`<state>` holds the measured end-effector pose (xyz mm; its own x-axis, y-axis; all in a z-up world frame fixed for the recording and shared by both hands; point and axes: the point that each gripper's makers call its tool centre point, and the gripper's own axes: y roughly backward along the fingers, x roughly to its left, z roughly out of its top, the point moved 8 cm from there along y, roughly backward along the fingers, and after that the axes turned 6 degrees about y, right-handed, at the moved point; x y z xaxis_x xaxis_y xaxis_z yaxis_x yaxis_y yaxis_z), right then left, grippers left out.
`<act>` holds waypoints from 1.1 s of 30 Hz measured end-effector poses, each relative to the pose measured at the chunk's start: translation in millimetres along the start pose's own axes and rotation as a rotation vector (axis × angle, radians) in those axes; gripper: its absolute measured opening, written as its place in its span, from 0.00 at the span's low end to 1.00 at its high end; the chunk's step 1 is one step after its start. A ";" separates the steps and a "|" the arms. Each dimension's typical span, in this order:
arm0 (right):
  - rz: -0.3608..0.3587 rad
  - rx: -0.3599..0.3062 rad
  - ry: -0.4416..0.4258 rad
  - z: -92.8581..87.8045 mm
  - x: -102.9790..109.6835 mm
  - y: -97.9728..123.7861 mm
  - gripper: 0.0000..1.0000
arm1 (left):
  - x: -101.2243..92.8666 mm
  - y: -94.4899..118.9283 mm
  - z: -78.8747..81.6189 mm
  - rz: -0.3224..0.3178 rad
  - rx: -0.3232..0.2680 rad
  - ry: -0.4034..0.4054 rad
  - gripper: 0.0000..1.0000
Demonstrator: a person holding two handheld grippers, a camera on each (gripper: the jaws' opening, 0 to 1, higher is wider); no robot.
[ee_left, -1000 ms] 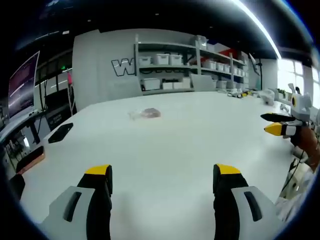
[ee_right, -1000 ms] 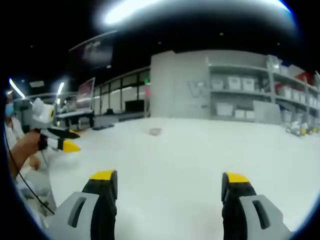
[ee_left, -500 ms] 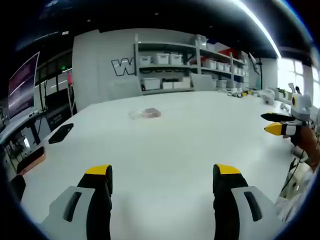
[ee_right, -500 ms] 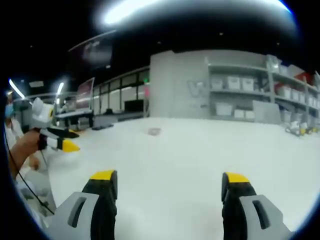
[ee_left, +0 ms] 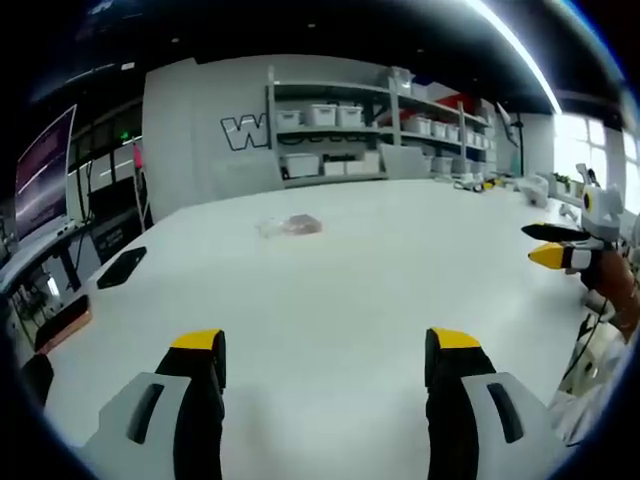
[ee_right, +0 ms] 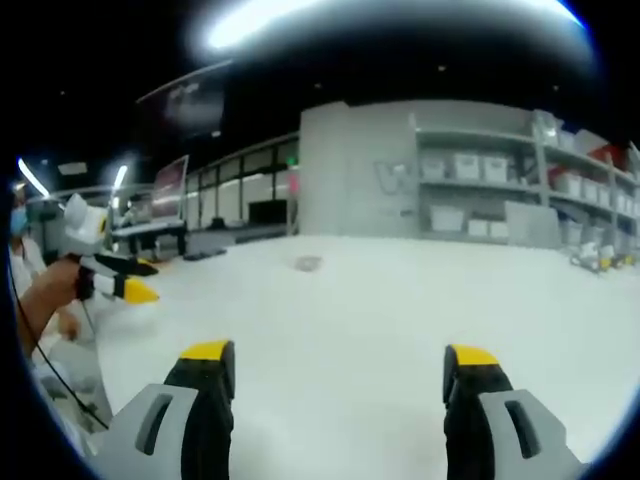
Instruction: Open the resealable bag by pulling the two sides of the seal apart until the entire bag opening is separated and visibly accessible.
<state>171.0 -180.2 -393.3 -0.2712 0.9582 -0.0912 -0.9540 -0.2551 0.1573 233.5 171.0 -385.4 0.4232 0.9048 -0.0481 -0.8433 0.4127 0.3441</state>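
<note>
Left gripper view: bag far, seal indistinct; tongs apart.

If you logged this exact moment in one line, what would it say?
bag: flat on table, untouched | left gripper: open, holding nothing | right gripper: open, holding nothing | seal: too far to tell

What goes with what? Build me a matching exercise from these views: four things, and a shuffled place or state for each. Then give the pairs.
Things:
1. bag
2. left gripper
3. shelves
4. black slab

Places or states:
A. at the back of the room, holding white bins
B. open, jaws wide apart above the table
C. lying flat, far out on the table, touched by neither gripper
D. near the table's left edge in the left gripper view

Pairs: 1-C, 2-B, 3-A, 4-D
</note>
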 end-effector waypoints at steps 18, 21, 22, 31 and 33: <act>0.005 0.004 0.006 0.9 -0.5 -1.1 0.87 | -4.2 -0.6 -0.9 -0.020 0.011 -0.011 0.80; 0.006 0.001 0.008 1.9 -0.6 -0.6 0.87 | -5.5 -0.8 -0.5 -0.020 0.014 -0.019 0.80; 0.007 0.001 0.009 2.1 -0.6 -0.5 0.87 | -5.5 -0.9 -0.4 -0.020 0.015 -0.019 0.80; 0.008 0.002 0.010 2.4 -2.5 0.8 0.86 | -7.4 -0.5 2.7 -0.020 0.013 -0.027 0.80; 0.010 0.001 0.010 2.5 -2.5 0.8 0.86 | -8.2 -1.0 2.6 -0.021 0.017 -0.030 0.80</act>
<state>171.3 -182.5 -390.5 -0.2817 0.9543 -0.0999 -0.9512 -0.2641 0.1594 231.7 162.9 -382.9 0.4509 0.8922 -0.0276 -0.8284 0.4298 0.3592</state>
